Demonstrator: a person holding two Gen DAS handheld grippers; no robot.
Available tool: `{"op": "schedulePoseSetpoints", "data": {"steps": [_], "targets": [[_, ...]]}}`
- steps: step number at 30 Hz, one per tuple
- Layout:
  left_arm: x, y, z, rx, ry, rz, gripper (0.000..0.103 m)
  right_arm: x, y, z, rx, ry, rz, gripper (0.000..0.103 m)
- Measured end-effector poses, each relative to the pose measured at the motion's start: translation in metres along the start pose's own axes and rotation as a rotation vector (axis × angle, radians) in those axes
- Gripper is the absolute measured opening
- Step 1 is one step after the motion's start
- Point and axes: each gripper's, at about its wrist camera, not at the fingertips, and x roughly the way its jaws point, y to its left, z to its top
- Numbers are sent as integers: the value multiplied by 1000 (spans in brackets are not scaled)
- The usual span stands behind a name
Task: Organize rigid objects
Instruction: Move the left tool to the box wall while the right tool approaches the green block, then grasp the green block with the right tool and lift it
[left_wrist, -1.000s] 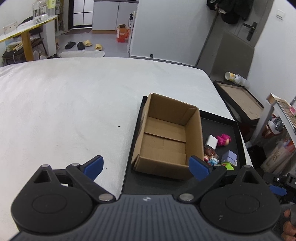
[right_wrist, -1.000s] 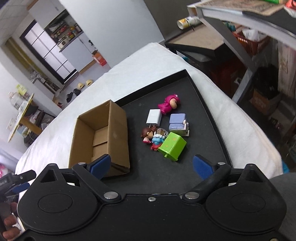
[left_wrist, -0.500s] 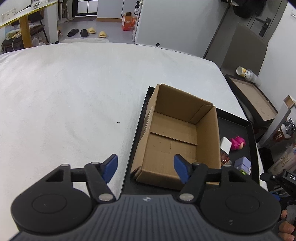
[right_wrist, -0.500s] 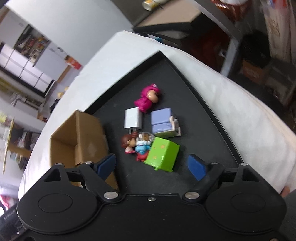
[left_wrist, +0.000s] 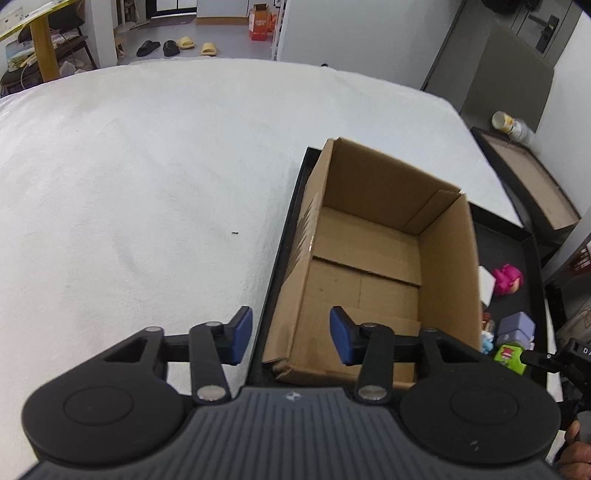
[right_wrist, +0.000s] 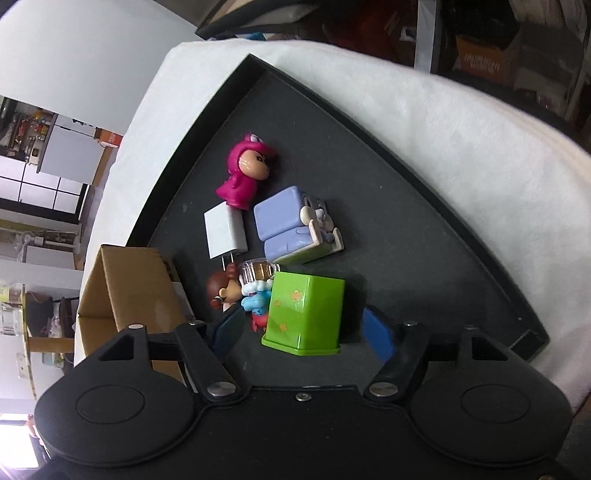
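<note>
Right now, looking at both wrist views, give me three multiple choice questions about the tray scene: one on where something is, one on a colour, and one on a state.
1. Where does the white charger lie?
A. inside the cardboard box
B. on the black tray beside the pink figure
C. on the white cloth

2. What colour is the block between the right tongs' pads?
A. green
B. red
C. yellow

3. What state is the cardboard box in?
A. taped shut
B. open-topped and empty
B is followed by
C. lying crushed flat

Answers:
1 B: it sits on the black tray, touching the pink figure.
2 A: the green block stands between the right tongs, pads not yet pressing.
3 B: only bare floor flaps show inside.
</note>
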Motion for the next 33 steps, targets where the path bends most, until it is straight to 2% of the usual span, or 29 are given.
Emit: {"op": "schedulePoseSetpoints", "data": {"steps": [5,8,11,12,16,21,28,33], "targets": [[12,-1,1,-4,21,8,42,13,-8,4,59,42,21,66],[18,0,0,1,33,16,42,16,-7,5,44,31,-6,64],[22,3,-5,-7,32,-1,41,24,-7,4,41,52,-3,51],[23,4,-7,-9,26,-9,36,25,-7,4,37,58,2,47],[22,10,-18,-31,11,-33,14,24,-4,3,4,38,-13,47],[16,11,-31,-15,-33,-54,13,17,-2,-3,-23,20,-27,47],[15,23,-32,-68,-25,-105,14,7,3,-6,-58,-8,-37,47],[12,23,-34,-54,-27,-113,15,-2,14,-16,-118,-18,-30,47]]}}
